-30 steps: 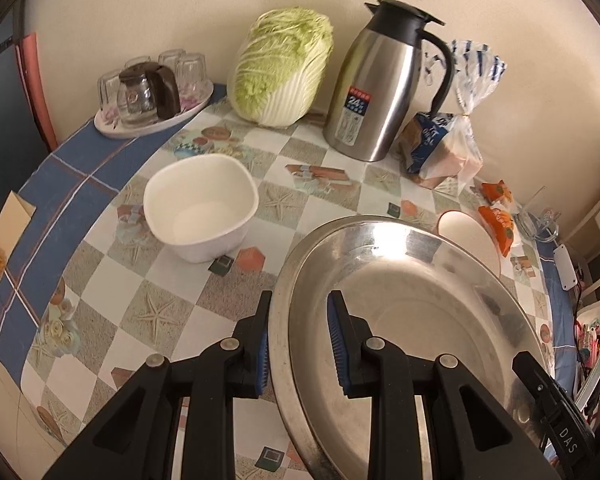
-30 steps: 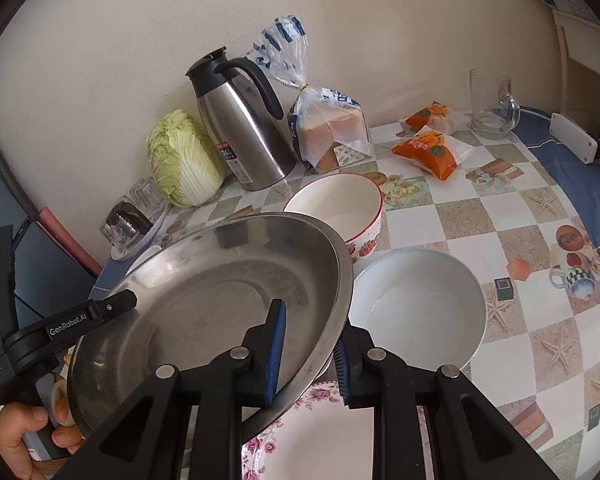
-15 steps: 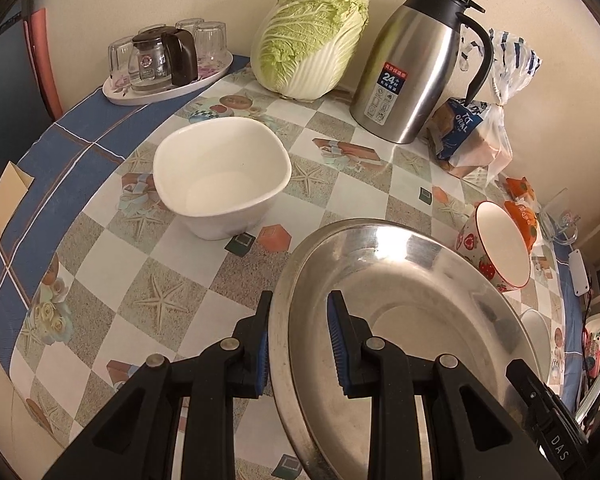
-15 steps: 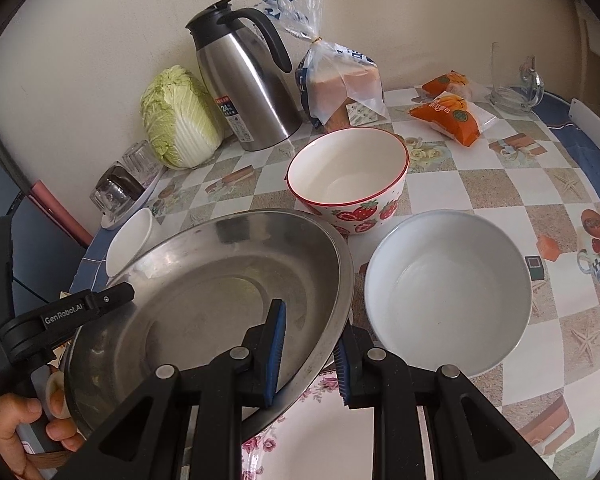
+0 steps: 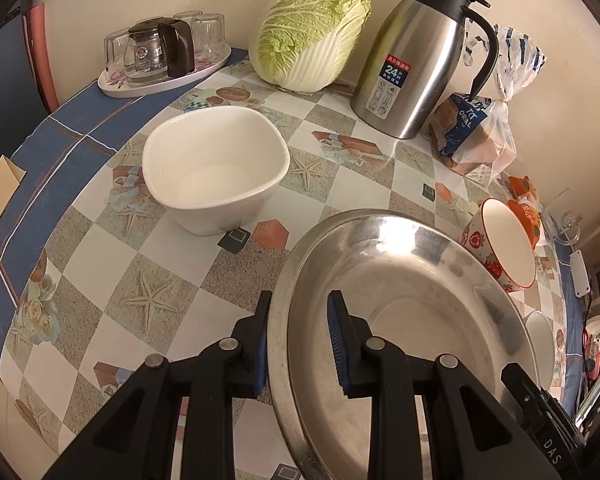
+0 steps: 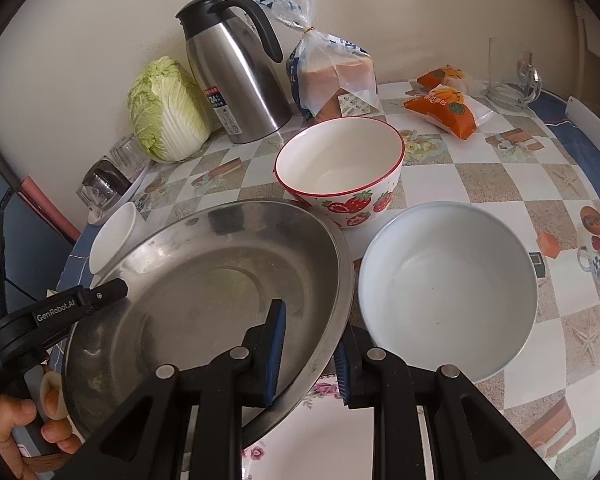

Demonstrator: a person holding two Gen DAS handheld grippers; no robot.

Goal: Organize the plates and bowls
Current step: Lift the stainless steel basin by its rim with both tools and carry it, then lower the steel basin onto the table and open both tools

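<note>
A large steel plate is held by both grippers, just above the table. My left gripper is shut on its left rim. My right gripper is shut on its right rim; the plate fills the left of that view. A white squarish bowl stands left of the plate. A strawberry-pattern bowl stands behind the plate. A pale round bowl sits right of it. A flowered plate lies under the right gripper.
A steel thermos jug, a napa cabbage, bagged bread and orange snack packets line the back by the wall. A tray of glasses stands at the far left. A glass jug is at the far right.
Both grippers and the steel plate have come down and forward toward the table. The bowls and back-row items now look closer and larger. Both grips on the rim are unchanged.
</note>
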